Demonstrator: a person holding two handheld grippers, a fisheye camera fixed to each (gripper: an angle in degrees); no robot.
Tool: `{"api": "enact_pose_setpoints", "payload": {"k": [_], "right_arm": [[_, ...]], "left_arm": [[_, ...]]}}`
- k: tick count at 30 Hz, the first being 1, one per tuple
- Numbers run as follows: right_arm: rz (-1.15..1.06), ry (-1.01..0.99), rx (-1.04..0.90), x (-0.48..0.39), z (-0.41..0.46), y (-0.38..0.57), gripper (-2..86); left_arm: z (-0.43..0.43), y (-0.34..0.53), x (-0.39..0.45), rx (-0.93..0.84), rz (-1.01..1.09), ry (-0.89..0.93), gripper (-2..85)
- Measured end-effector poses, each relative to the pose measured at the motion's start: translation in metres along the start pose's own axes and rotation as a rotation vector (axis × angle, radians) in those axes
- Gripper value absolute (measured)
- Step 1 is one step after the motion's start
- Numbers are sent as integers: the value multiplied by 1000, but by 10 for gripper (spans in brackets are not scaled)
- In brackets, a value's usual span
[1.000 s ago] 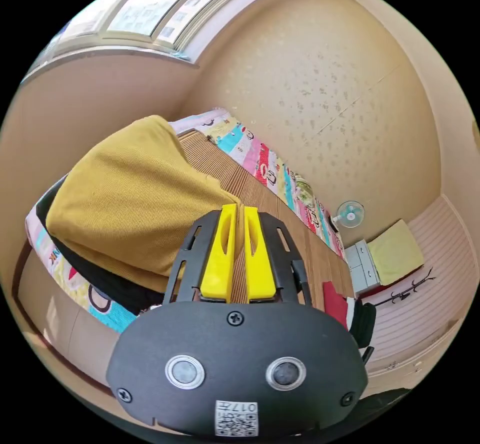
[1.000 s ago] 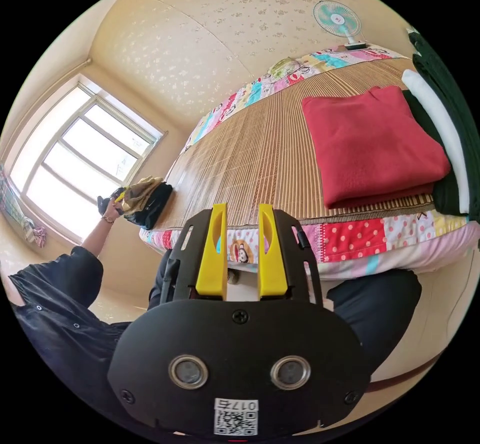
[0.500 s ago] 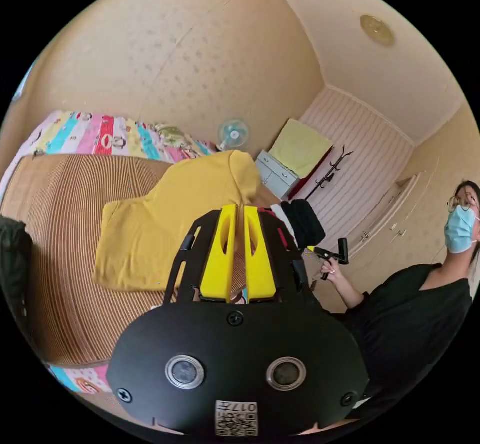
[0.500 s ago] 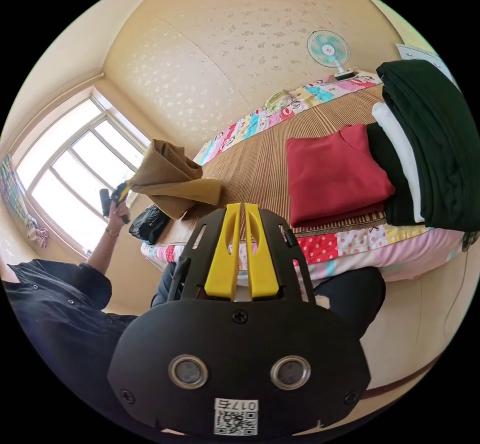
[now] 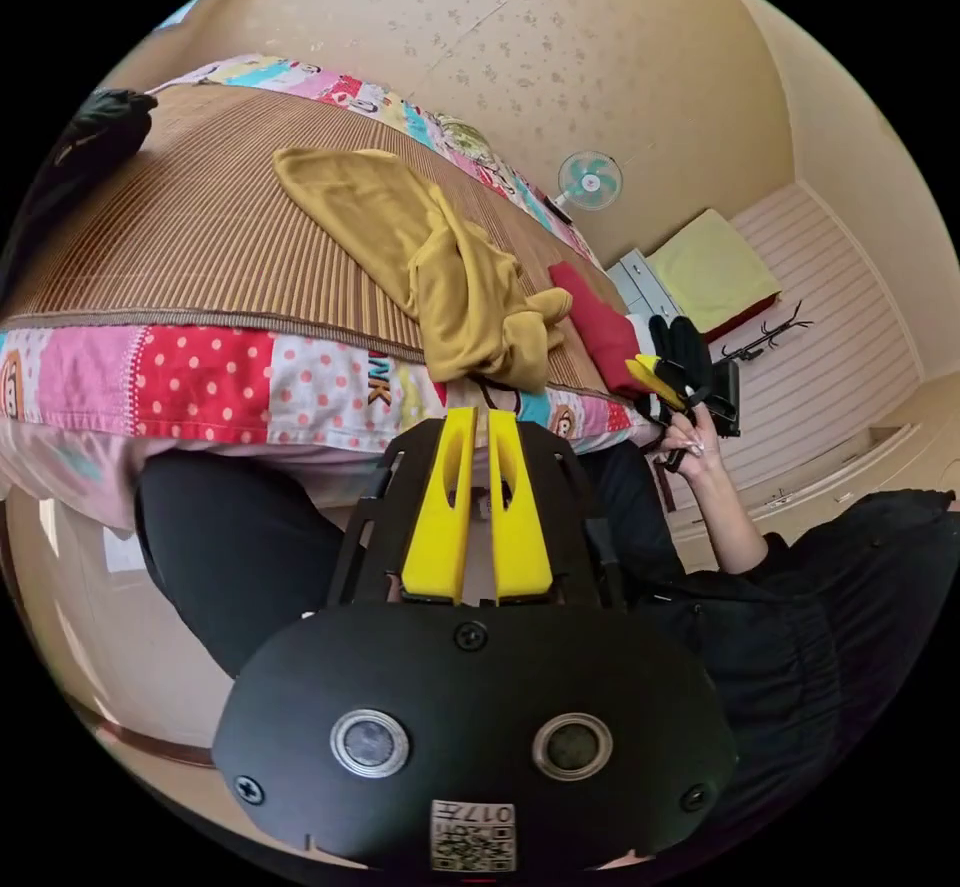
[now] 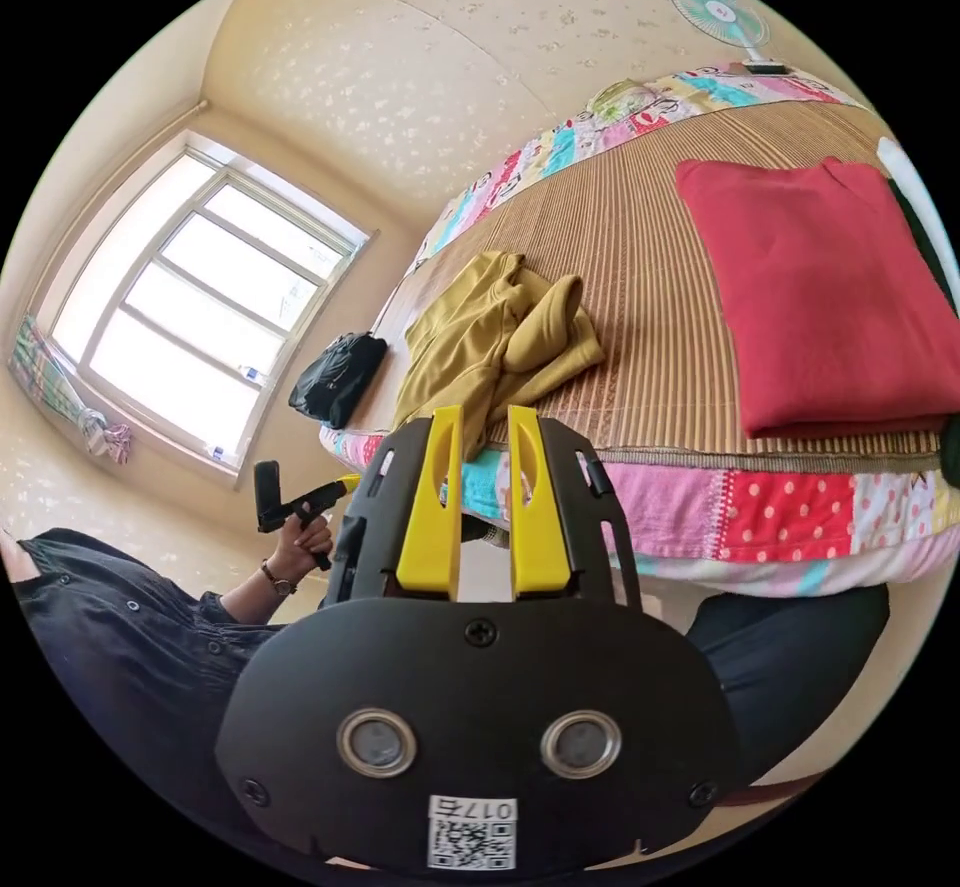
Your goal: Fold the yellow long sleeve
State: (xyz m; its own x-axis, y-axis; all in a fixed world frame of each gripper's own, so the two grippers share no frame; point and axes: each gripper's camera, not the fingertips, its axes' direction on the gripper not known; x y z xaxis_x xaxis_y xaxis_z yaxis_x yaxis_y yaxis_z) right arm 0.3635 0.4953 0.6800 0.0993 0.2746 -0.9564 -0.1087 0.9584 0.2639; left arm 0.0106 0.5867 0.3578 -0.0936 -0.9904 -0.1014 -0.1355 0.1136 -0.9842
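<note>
The yellow long sleeve (image 5: 440, 262) lies crumpled in a heap on the bamboo mat (image 5: 200, 227), close to the bed's near edge; it is also in the right gripper view (image 6: 490, 347). My left gripper (image 5: 481, 419) hovers off the bed's edge in front of it, jaws shut with nothing between them. My right gripper (image 6: 485, 417) points at the heap from just short of the bed, jaws open and empty. In the left gripper view a hand holds the right gripper (image 5: 660, 382) beside the bed. In the right gripper view a hand holds the left gripper (image 6: 300, 507) low by the bed.
A folded red garment (image 6: 830, 297) lies on the mat right of the heap, with dark and white folded clothes beyond it. A black bag (image 6: 335, 377) sits at the mat's window end. A fan (image 6: 715, 12) stands by the wall. The person's dark-clothed legs press against the patchwork bed edge (image 5: 230, 382).
The left gripper lifted the yellow long sleeve off the black bag, carried it along the mat and let it go; it now lies in a heap. The right gripper shut, then opened.
</note>
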Motion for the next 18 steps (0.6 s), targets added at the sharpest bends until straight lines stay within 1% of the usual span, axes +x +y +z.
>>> {"api": "enact_pose_setpoints", "payload": {"k": [1,2,3,4,5,7,10,12,13,14,15,16,17,18], "right_arm": [[-7,29,-10,-1,22,-12,92],[-11,37,-10,-2,33,-17,95],[-31,37,-17,-4,56,-26,100],[-25,40,-36,-4,80,-33,99],[-18,32,-48,-3,90,-35,99],[8,-28,-70,-2,118,-34,84],[69,-34,-29,1,122,-18,48],[58,-56,6,1,117,-13,36],[37,-87,12,0,113,-12,31],[24,-104,11,0,112,-13,29],[-1,-131,1,-2,112,-15,26],[-16,-136,-7,-2,113,-17,24],[-18,-129,-7,-2,113,-17,23],[-18,-111,1,0,110,-17,22]], "left_arm": [[-2,-14,10,11,16,-27,-7],[4,-29,17,-6,27,-12,-7],[11,-37,19,-29,34,16,-8],[27,-52,21,-89,29,73,-8],[42,-65,22,-136,1,94,-9],[58,-79,26,-150,-32,68,-9],[70,-88,43,-94,35,18,-10],[82,-91,43,-99,58,87,-10],[95,-95,33,-127,6,196,-10],[113,-100,14,-173,-99,356,-10],[125,-102,3,-205,-155,451,-10],[144,-106,-15,-232,-249,623,-10],[152,-111,-25,-187,-292,695,-10],[152,-114,-27,-155,-302,687,-9]]}}
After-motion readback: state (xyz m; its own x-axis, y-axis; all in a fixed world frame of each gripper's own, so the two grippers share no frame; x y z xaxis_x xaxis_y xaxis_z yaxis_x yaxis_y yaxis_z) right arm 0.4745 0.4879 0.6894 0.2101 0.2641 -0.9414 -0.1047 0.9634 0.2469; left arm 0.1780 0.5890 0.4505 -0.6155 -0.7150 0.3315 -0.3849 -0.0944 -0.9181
